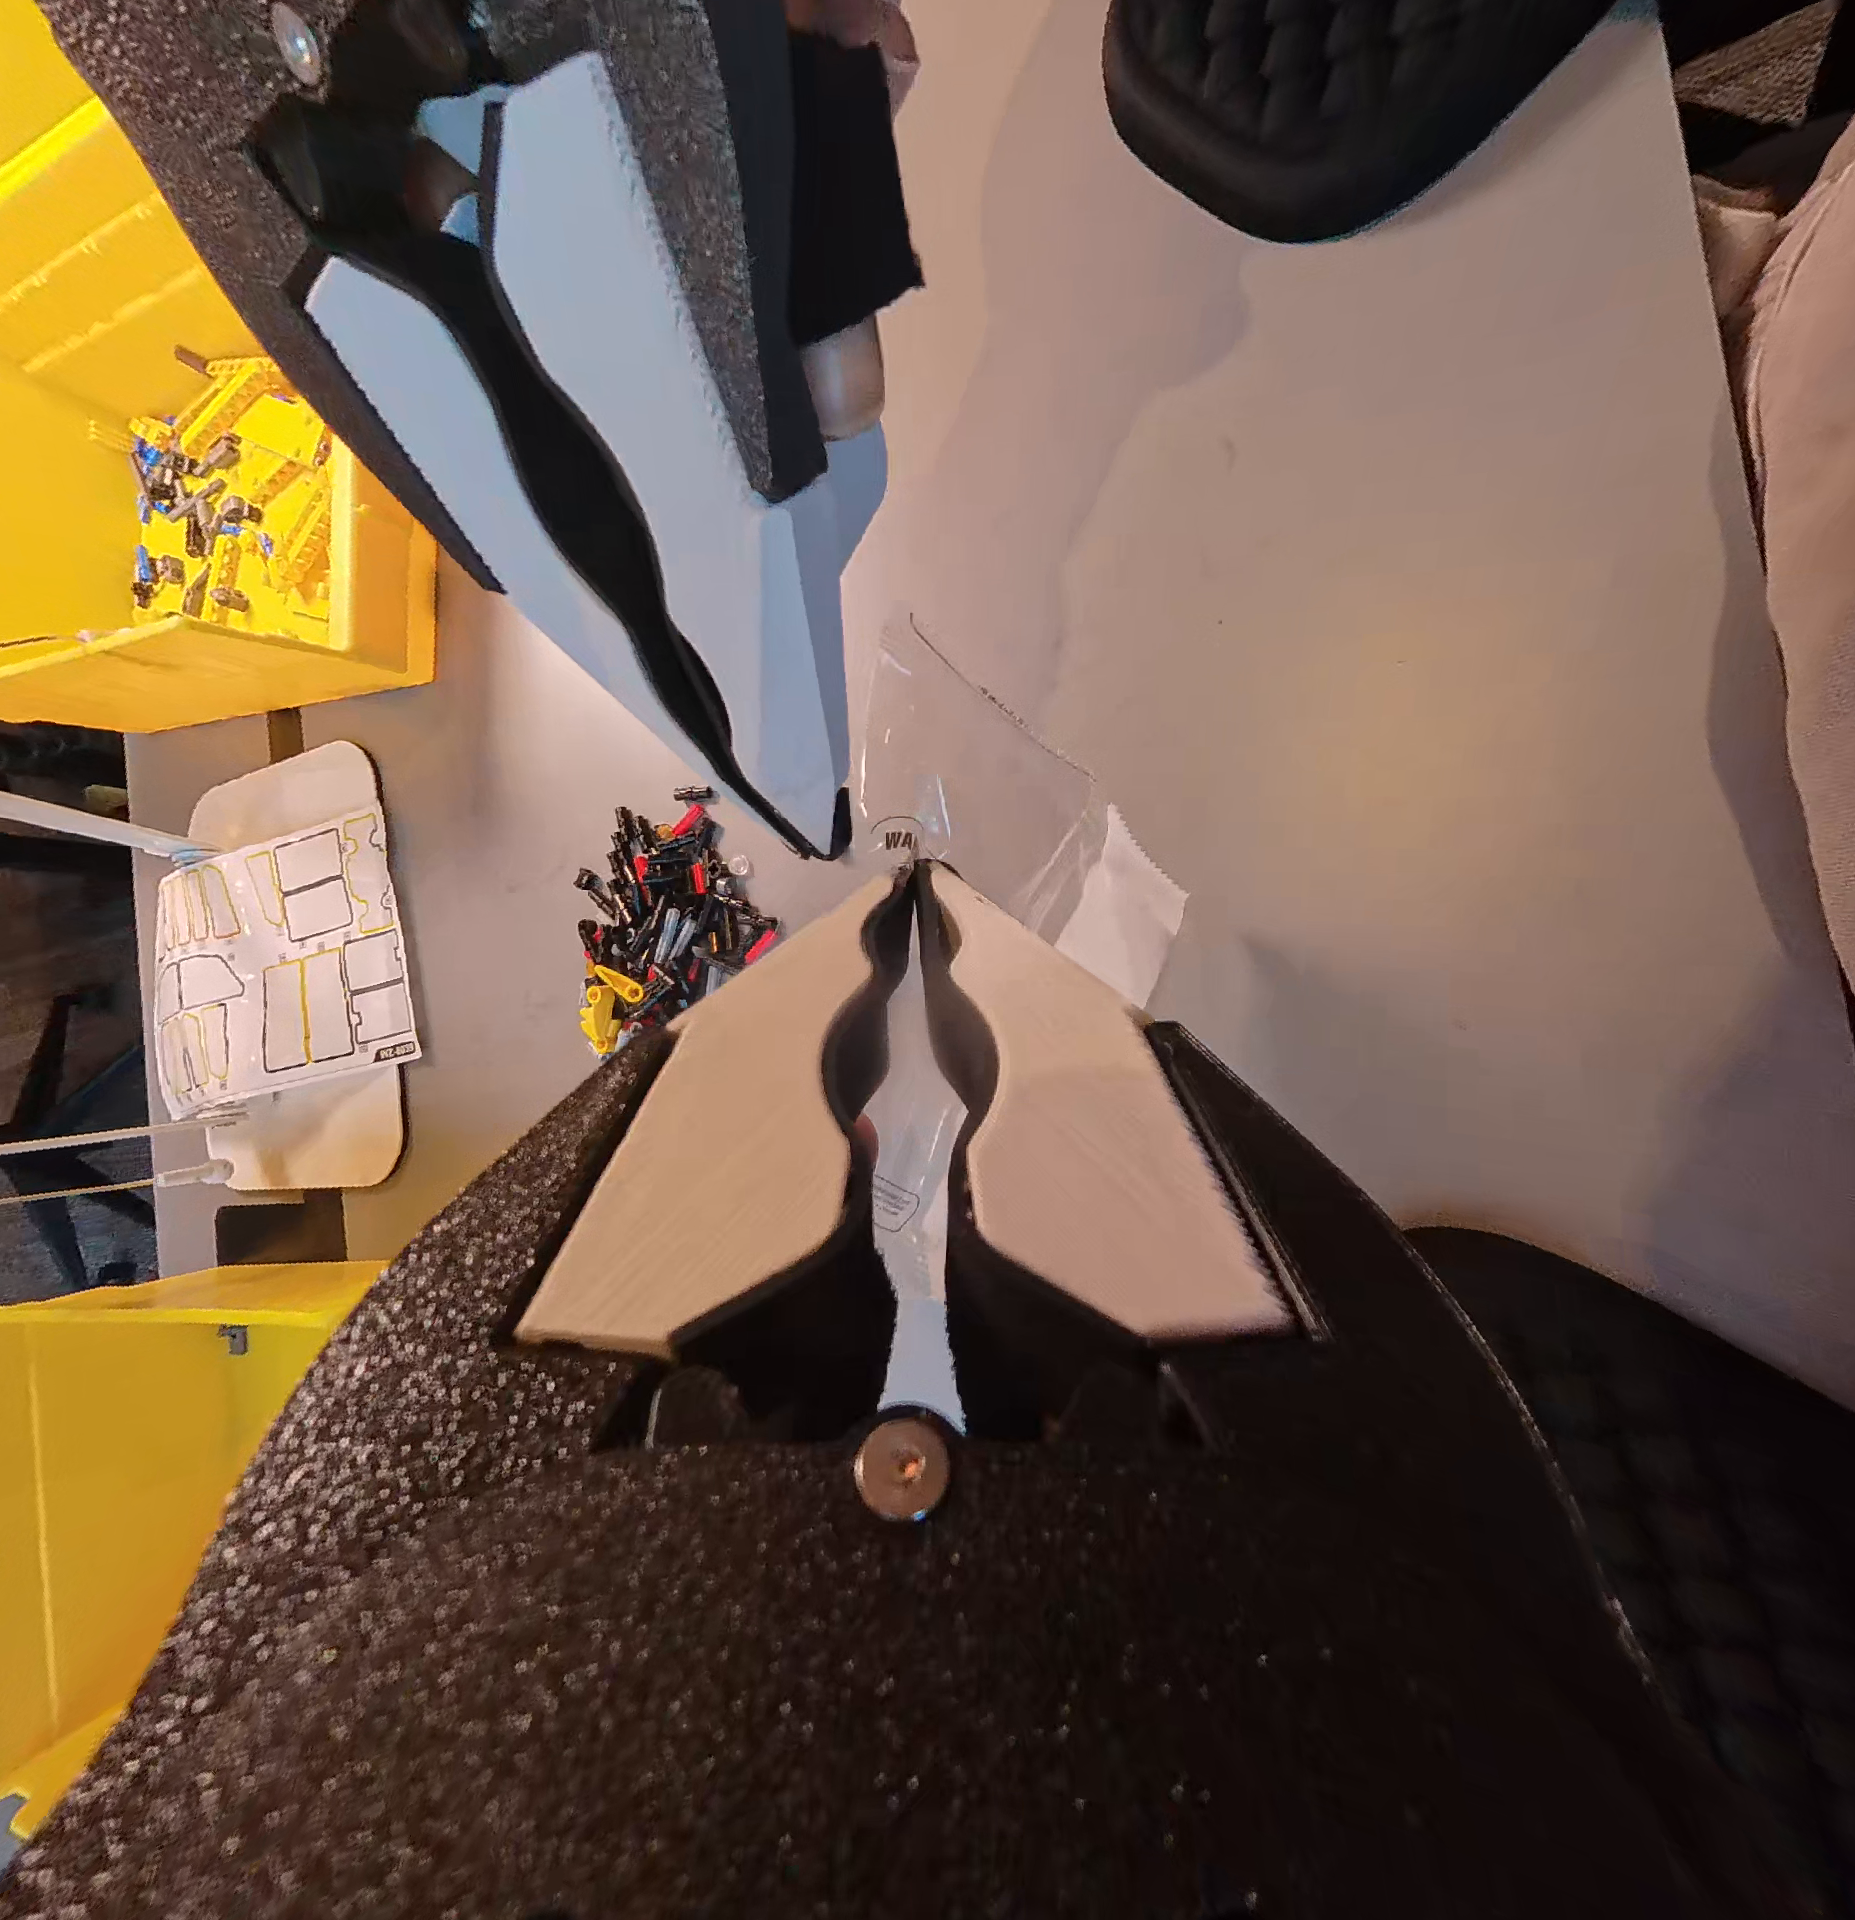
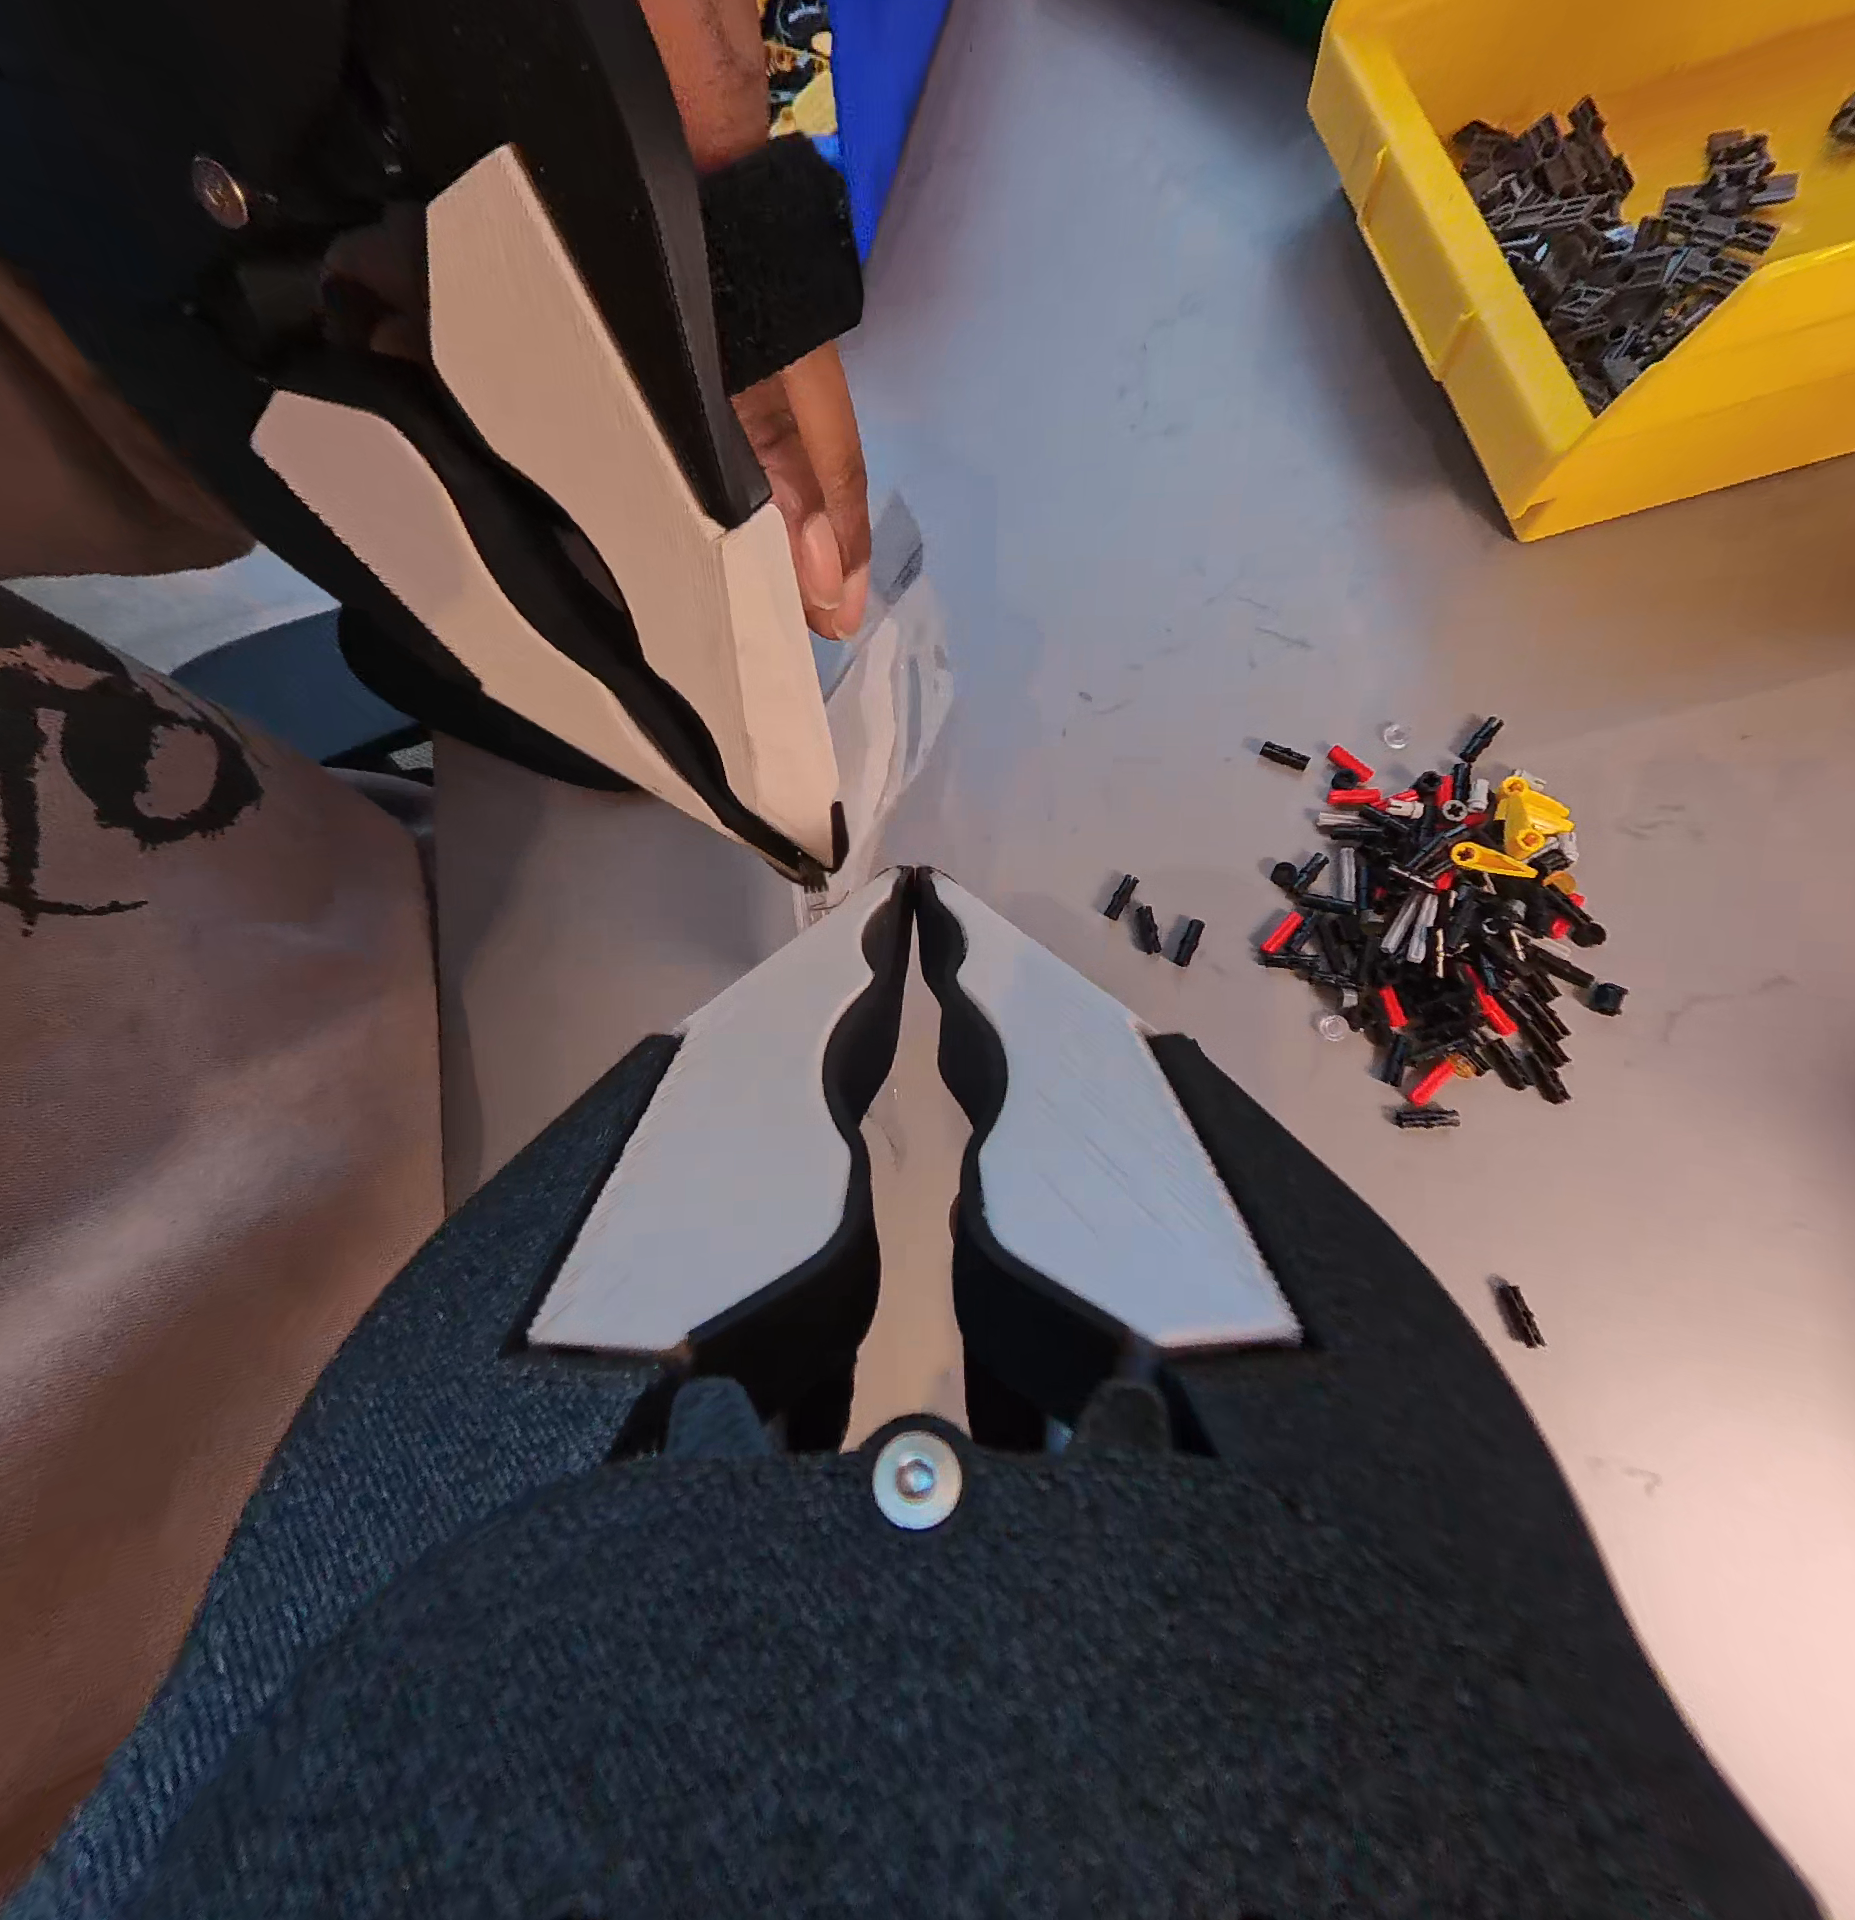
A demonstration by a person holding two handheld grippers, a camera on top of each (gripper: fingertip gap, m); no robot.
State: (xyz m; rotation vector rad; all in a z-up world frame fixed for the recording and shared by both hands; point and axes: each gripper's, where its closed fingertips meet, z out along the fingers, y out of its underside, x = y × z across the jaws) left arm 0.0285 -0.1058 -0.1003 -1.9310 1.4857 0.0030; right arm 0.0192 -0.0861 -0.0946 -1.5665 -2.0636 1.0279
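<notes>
Here both your left hand-held gripper (image 1: 915, 868) and right hand-held gripper (image 2: 912, 871) pinch tips closed on the limp, slippery, featherlight clear plastic bag (image 1: 990, 790) above the grey counter (image 2: 1162, 499); hold its edge.

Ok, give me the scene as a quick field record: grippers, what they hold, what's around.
left gripper: shut on clear plastic bag
right gripper: shut on the same bag, tips close to the left's
bag: empty, stretched between both tips above the table
loose parts pile: black, red, grey, yellow pieces on table
yellow bin: holds dark grey pieces
sticker sheet: flat, at table edge
</notes>
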